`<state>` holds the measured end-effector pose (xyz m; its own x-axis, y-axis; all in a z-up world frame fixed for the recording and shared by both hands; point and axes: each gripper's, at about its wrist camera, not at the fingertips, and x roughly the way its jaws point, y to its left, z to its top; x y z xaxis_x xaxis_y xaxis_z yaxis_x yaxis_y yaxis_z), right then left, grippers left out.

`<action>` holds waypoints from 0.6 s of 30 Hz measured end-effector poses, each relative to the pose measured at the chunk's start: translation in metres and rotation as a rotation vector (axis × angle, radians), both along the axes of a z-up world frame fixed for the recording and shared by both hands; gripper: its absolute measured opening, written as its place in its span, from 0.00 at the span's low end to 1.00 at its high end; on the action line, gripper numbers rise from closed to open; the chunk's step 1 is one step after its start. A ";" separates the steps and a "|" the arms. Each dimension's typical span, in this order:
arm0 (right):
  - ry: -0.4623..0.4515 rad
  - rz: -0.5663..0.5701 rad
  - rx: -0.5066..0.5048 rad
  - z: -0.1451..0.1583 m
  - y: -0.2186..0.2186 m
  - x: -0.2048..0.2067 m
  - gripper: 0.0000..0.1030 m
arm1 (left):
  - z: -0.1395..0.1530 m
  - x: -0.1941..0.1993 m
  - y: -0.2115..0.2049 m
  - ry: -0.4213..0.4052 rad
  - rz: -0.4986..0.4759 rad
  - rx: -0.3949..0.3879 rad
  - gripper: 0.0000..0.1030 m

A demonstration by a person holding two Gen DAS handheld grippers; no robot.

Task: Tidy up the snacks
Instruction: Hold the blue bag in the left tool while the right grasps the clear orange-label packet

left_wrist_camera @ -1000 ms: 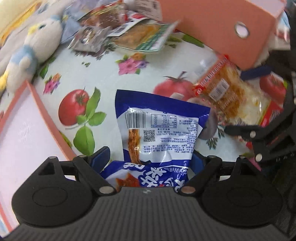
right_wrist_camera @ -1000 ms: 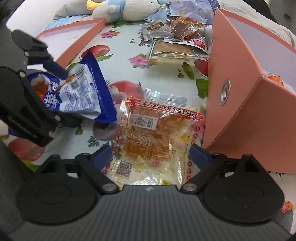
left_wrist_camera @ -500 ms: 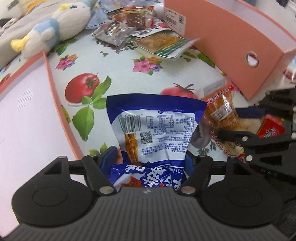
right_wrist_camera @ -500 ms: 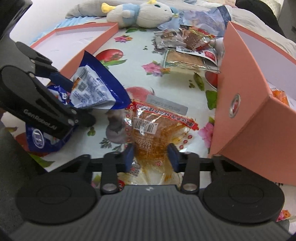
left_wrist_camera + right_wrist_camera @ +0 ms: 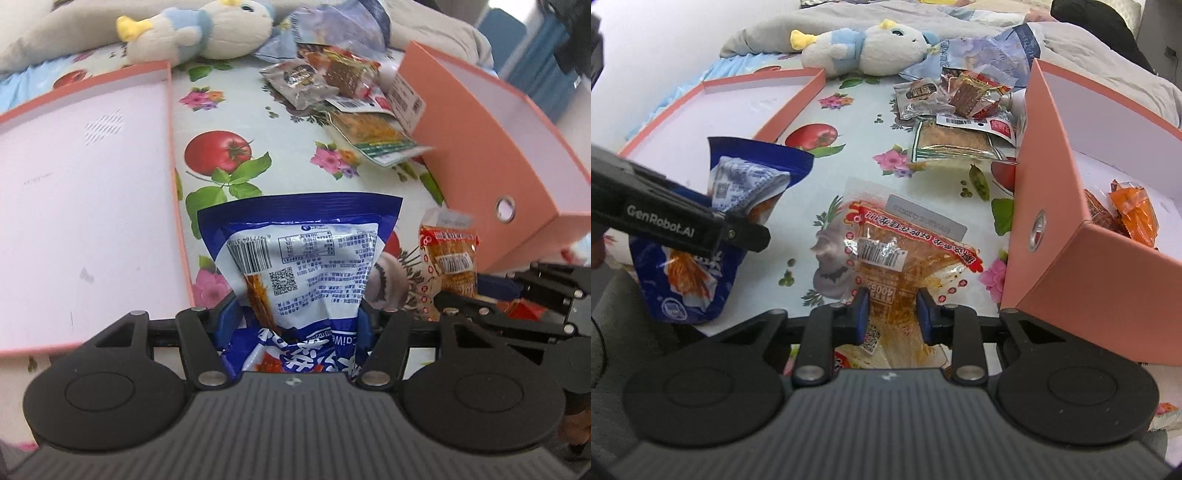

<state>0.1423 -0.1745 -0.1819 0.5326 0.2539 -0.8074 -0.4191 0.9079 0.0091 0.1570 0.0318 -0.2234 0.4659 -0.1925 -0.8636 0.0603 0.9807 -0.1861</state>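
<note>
Both of your hand-held grippers have just gone from wide to closing, the left hand-held gripper (image 5: 295, 321) on the blue snack bag (image 5: 299, 266), the right hand-held gripper (image 5: 892, 314) on the orange snack packet (image 5: 905, 258), both now lifted off the surface (image 5: 857, 155) beside the pink box (image 5: 1082, 236), ready for sorting.

Bright even light, sharp, fisheye-bent edges

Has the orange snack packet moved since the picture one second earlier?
Yes. The orange snack packet, pinched by the closing right tool, has lifted off the tablecloth; its far end now sits further from the pink box.

Home bedroom: plush toy (image 5: 864, 50), grey bedding (image 5: 849, 18), fruit-print tablecloth (image 5: 288, 122).
</note>
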 end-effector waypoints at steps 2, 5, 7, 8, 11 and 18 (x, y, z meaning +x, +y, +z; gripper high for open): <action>-0.001 -0.007 0.013 0.005 -0.002 -0.001 0.30 | 0.004 -0.002 -0.001 -0.004 0.007 -0.008 0.64; 0.000 -0.014 0.014 0.015 -0.004 -0.003 0.30 | 0.012 -0.003 -0.002 -0.007 0.027 0.005 0.64; 0.002 -0.015 0.002 0.021 -0.003 -0.002 0.30 | 0.020 -0.002 0.000 -0.005 0.055 -0.021 0.64; 0.002 -0.011 0.007 0.025 -0.003 -0.002 0.30 | 0.024 -0.003 -0.001 -0.006 0.058 -0.035 0.64; -0.013 -0.008 0.012 0.036 -0.004 -0.001 0.30 | 0.033 -0.003 -0.003 -0.012 0.088 -0.057 0.64; -0.042 -0.016 0.039 0.061 -0.011 0.008 0.30 | 0.057 0.006 -0.003 -0.037 0.103 -0.070 0.65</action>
